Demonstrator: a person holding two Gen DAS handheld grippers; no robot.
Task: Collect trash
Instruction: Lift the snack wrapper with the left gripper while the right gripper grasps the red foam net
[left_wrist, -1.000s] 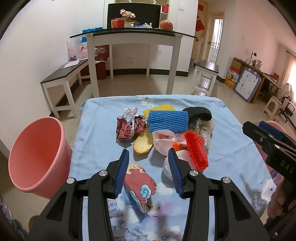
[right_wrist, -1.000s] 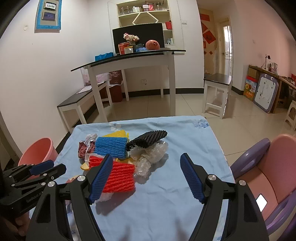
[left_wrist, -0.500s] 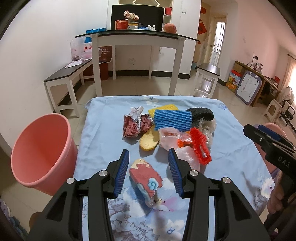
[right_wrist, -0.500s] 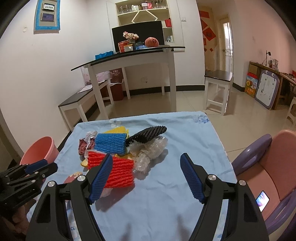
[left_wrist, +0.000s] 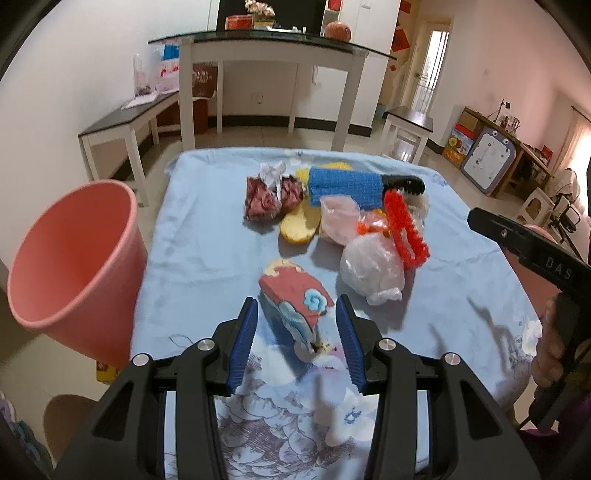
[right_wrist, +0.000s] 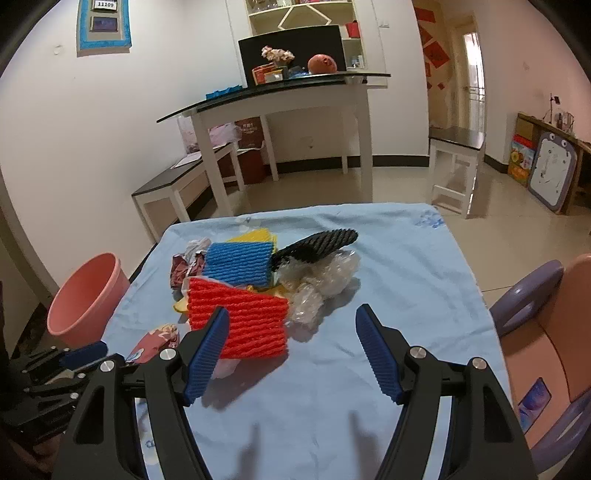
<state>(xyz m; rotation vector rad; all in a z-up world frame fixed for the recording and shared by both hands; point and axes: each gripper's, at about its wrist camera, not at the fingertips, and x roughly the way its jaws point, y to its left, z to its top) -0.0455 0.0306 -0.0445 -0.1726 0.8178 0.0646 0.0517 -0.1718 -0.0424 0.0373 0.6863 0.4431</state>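
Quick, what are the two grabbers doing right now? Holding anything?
Left gripper: open around the red wrapper, not gripping.
Right gripper: open, closing slightly, nothing between its jaws.

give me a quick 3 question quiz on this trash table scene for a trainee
1. True or false: the left gripper is shut on the red wrapper.
2. Which piece lies on top of the pile, nearest the right gripper? A blue foam net B red foam net C black foam net
3. Fill in: the pink bucket stands beside the table's ___ edge, seen from the left wrist.

Key: 1 false, the wrapper sits between open jaws. 2 B. 3 left.
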